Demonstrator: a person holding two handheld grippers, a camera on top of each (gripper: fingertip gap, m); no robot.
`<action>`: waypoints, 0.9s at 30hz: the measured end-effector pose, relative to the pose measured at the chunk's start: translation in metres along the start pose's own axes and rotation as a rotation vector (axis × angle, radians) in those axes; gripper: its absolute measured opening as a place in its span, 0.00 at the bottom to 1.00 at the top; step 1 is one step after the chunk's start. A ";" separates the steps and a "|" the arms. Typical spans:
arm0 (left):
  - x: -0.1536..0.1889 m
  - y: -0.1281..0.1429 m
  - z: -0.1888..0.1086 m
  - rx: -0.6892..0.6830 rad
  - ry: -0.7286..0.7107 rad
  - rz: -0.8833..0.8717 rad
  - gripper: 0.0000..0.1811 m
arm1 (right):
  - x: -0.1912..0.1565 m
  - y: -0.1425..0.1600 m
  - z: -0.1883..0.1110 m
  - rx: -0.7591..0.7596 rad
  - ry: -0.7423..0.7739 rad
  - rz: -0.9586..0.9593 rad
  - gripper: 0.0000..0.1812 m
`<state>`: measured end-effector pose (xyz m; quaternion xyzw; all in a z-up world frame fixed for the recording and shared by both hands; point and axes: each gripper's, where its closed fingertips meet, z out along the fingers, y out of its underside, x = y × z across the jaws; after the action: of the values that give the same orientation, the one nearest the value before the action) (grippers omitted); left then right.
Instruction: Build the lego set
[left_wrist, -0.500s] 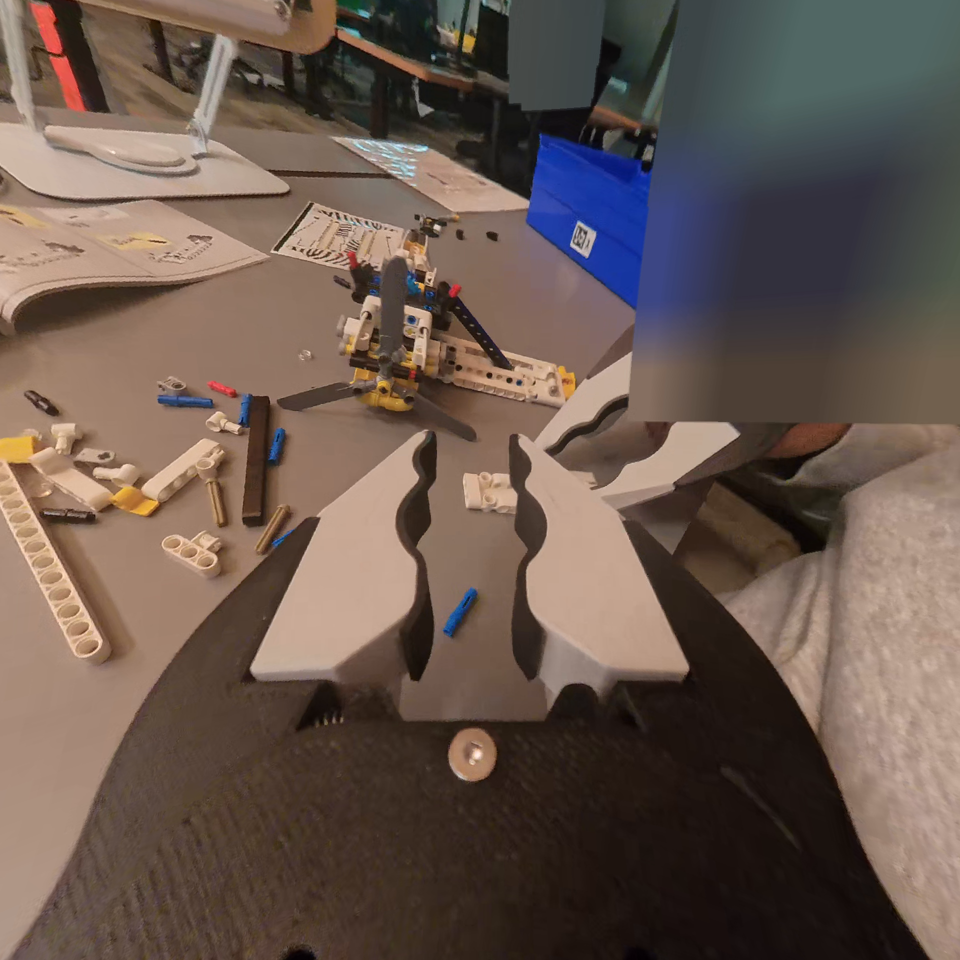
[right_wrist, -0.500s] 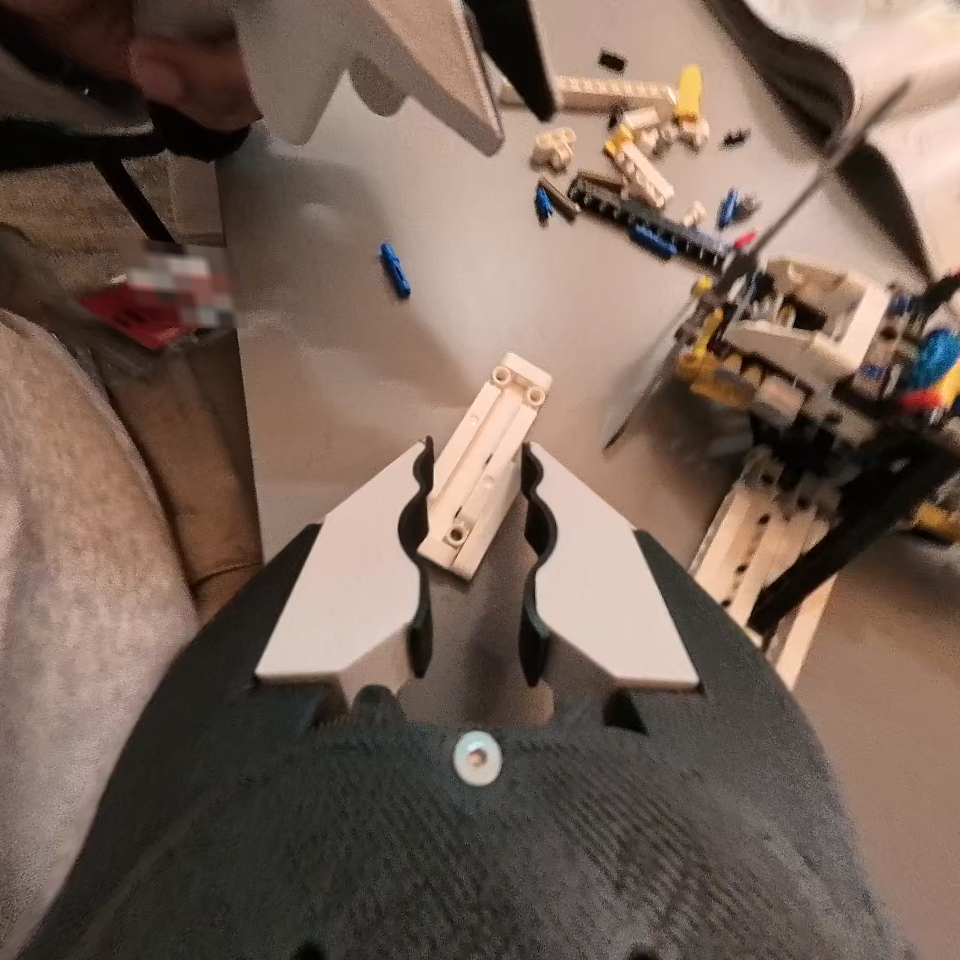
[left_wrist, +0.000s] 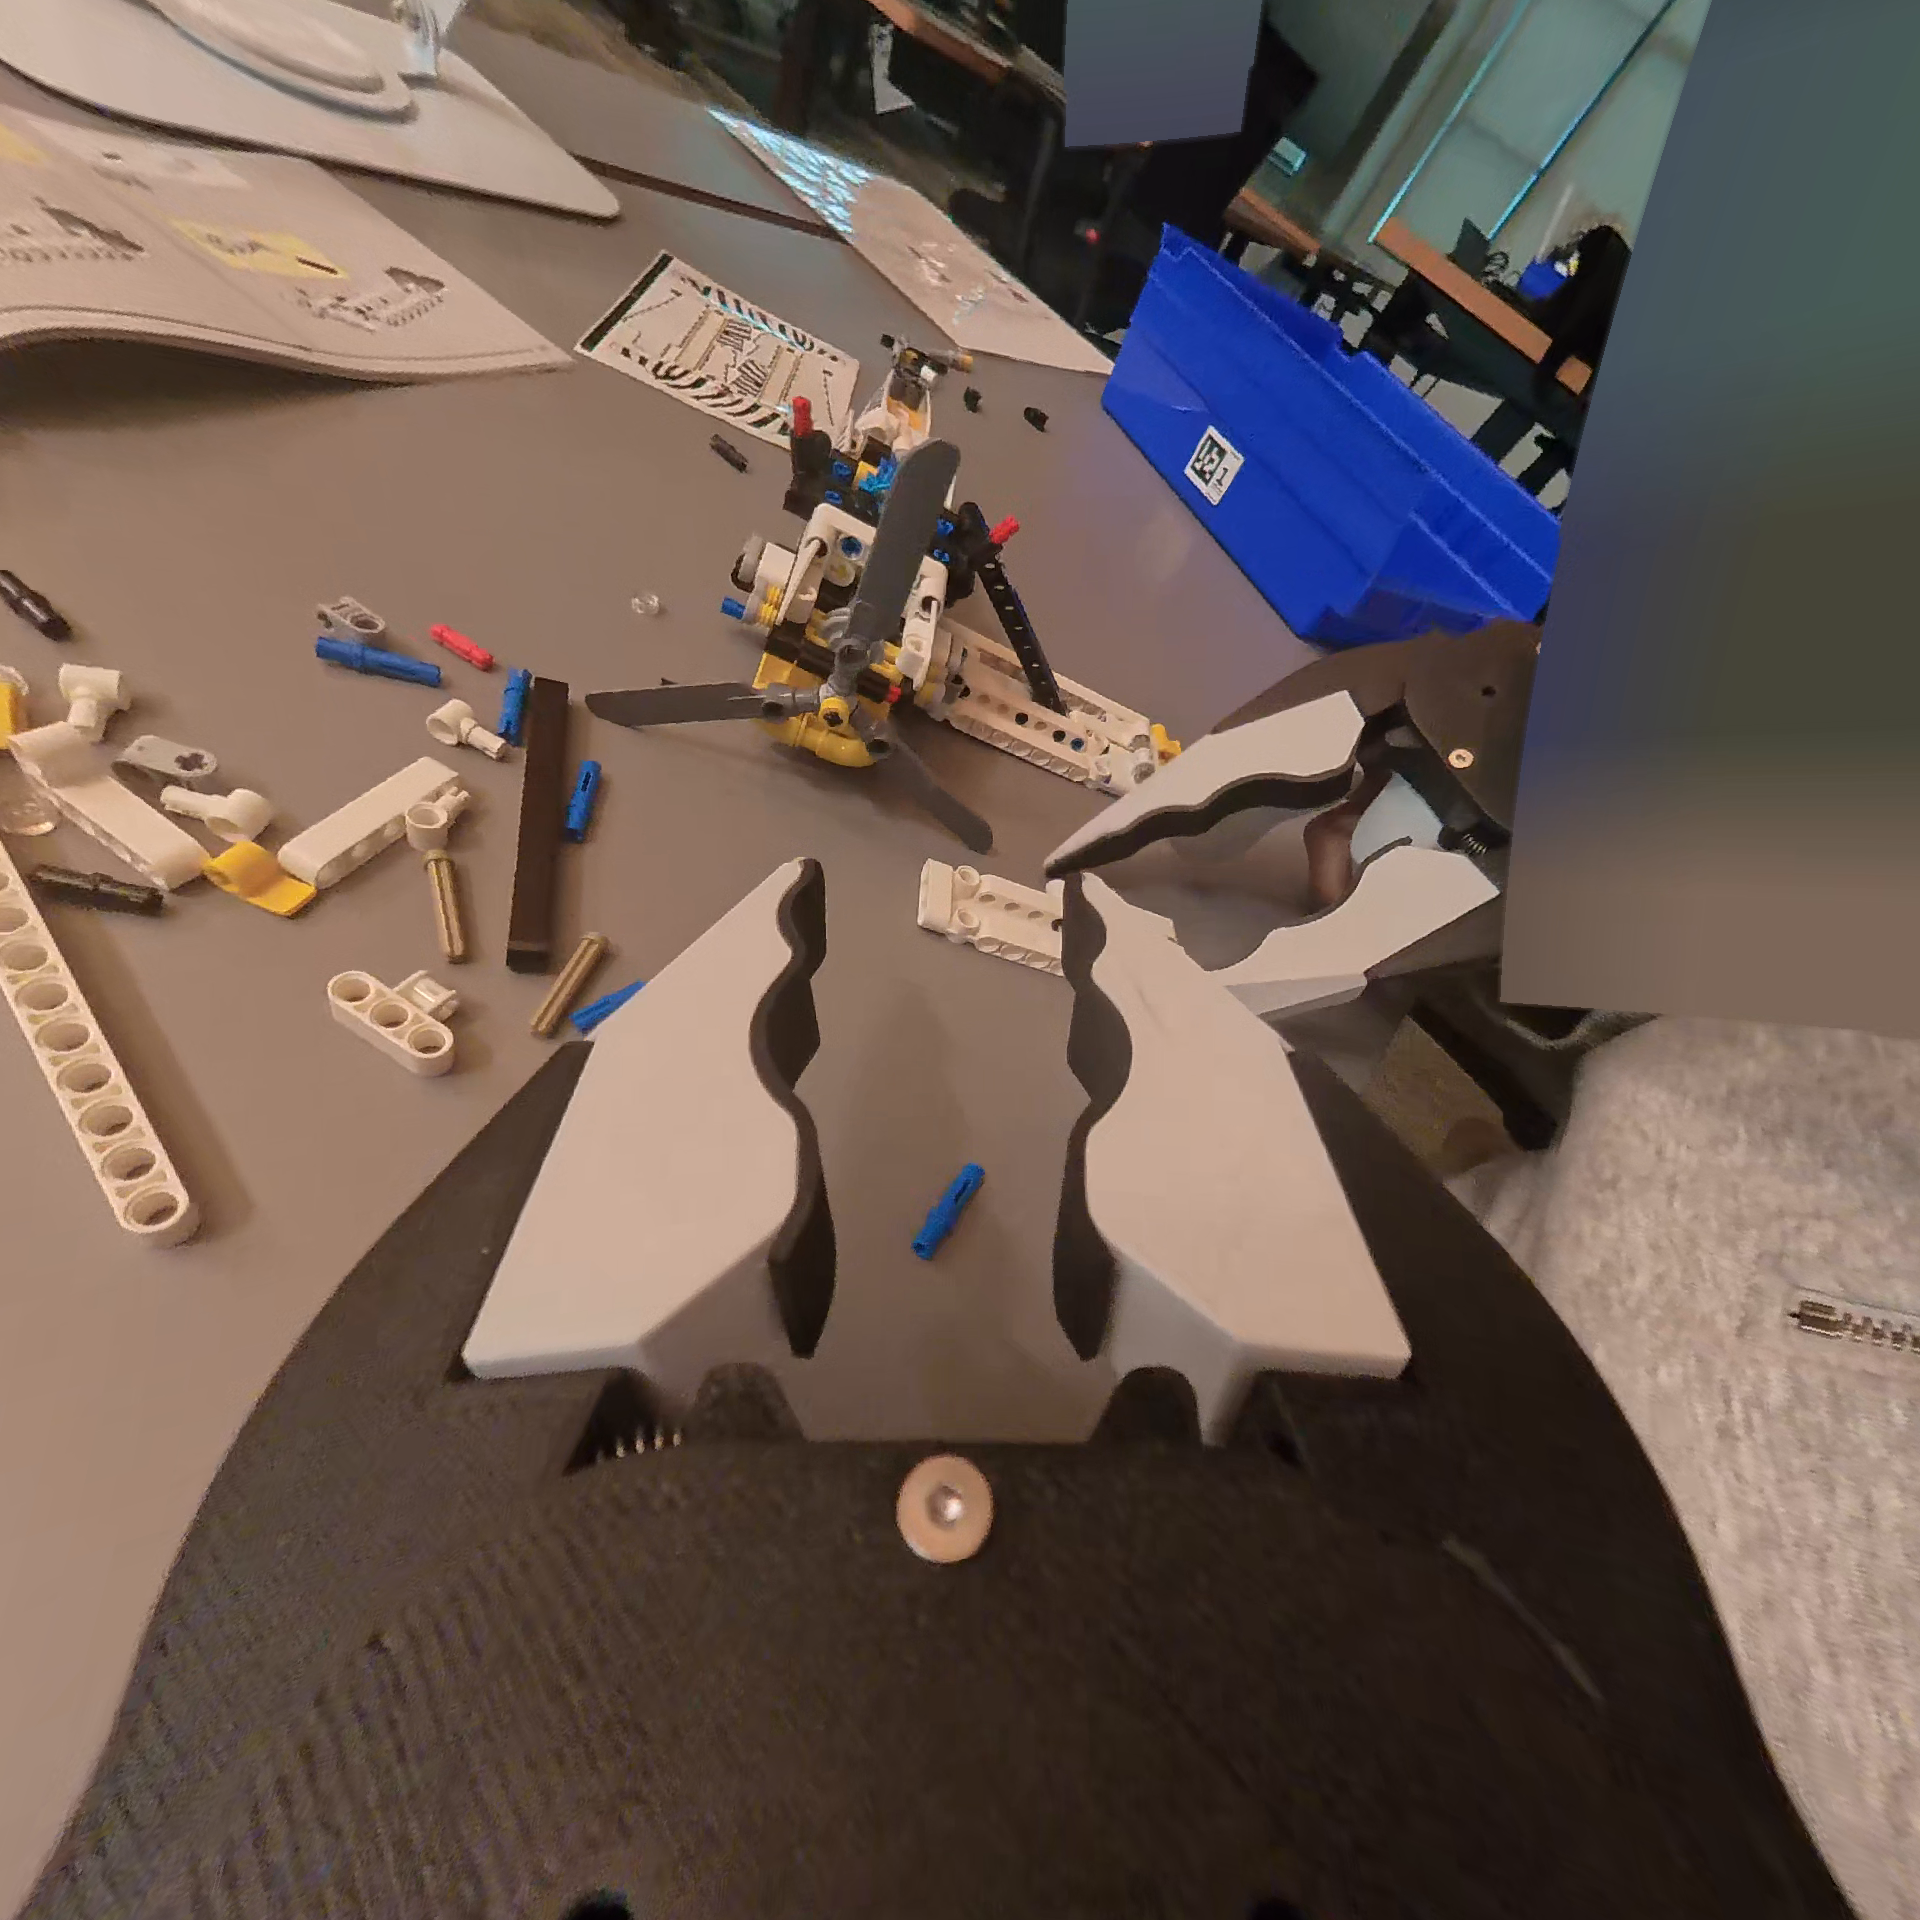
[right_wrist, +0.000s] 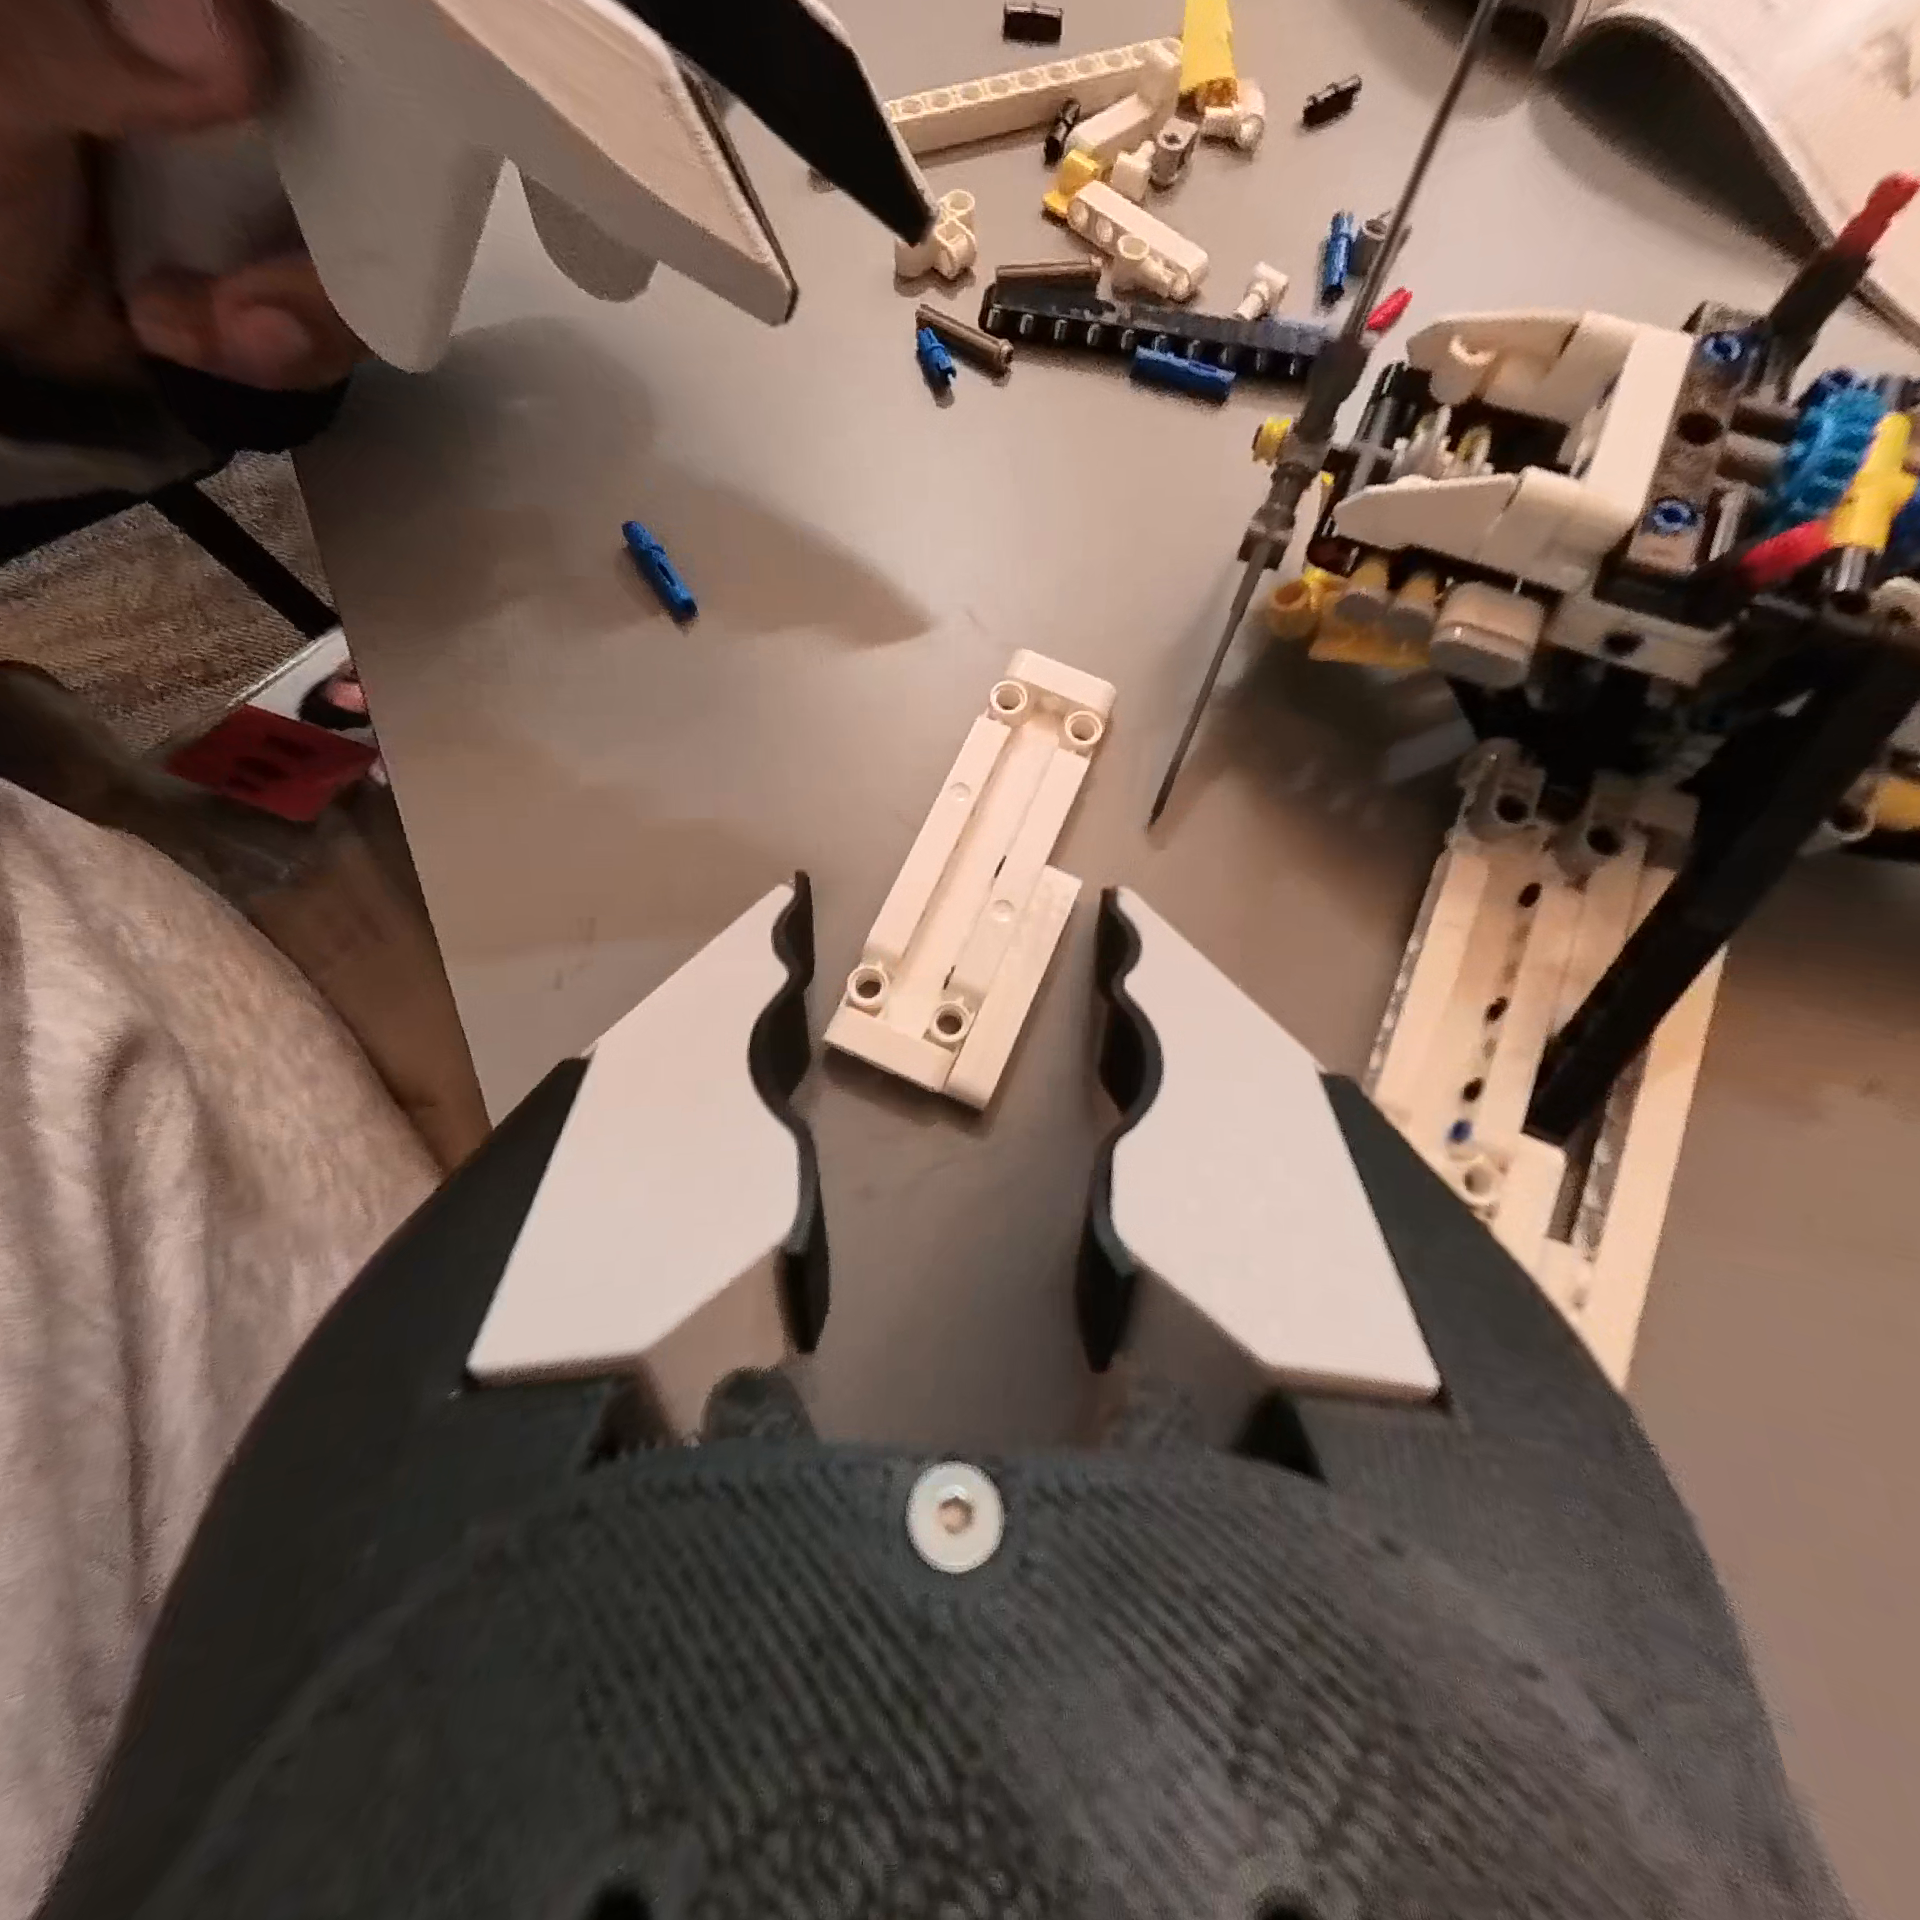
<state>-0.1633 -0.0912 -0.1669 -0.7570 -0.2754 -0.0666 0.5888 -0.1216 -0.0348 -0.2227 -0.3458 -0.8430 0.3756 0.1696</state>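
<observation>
Grippers both spread wide, nothing pinched. Right gripper (right_wrist: 951, 899) sits low over the grey table (right_wrist: 582, 790), its fingers either side of the near end of a flat white lego panel (right_wrist: 971, 894) that lies on the table; neither finger touches it, gap on both sides. Left gripper (left_wrist: 943, 883) hovers above the table near its front edge, with a small blue pin (left_wrist: 948, 1211) lying loose on the surface between its fingers, clear of both. Same white panel shows just past the left gripper's right fingertip (left_wrist: 1081, 914), partly hidden by it. Right gripper appears in the left wrist view to the right, tilted, fingers apart. Beyond the panel, half-built lego helicopter (left_wrist: 883, 623) rests on the table, grey rotor blades splayed, white beam section trailing toward the right gripper. Left of it, scattered loose parts: long white holed beam (left_wrist: 78, 1060), black beam (left_wrist: 540, 821), yellow piece (left_wrist: 255, 878), tan pins, blue and red pins, small white connectors. Farther back, open instruction booklet (left_wrist: 239, 270), a sticker sheet (left_wrist: 727, 353), and a blue bin (left_wrist: 1340, 488) off the table's right edge. Grey sleeve (left_wrist: 1714, 1351) at near right.
</observation>
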 end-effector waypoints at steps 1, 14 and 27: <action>-0.001 0.000 0.000 0.001 0.000 -0.005 0.25 | -0.001 0.001 0.000 -0.002 -0.010 0.012 0.29; -0.001 -0.003 -0.002 0.026 0.007 -0.016 0.25 | 0.001 0.009 -0.010 0.000 -0.170 -0.137 0.30; -0.007 -0.004 -0.005 0.030 0.009 -0.057 0.24 | 0.020 0.015 -0.024 0.018 -0.058 -0.074 0.27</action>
<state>-0.1703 -0.0979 -0.1649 -0.7395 -0.2952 -0.0828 0.5993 -0.1160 -0.0008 -0.2180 -0.3017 -0.8564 0.3865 0.1620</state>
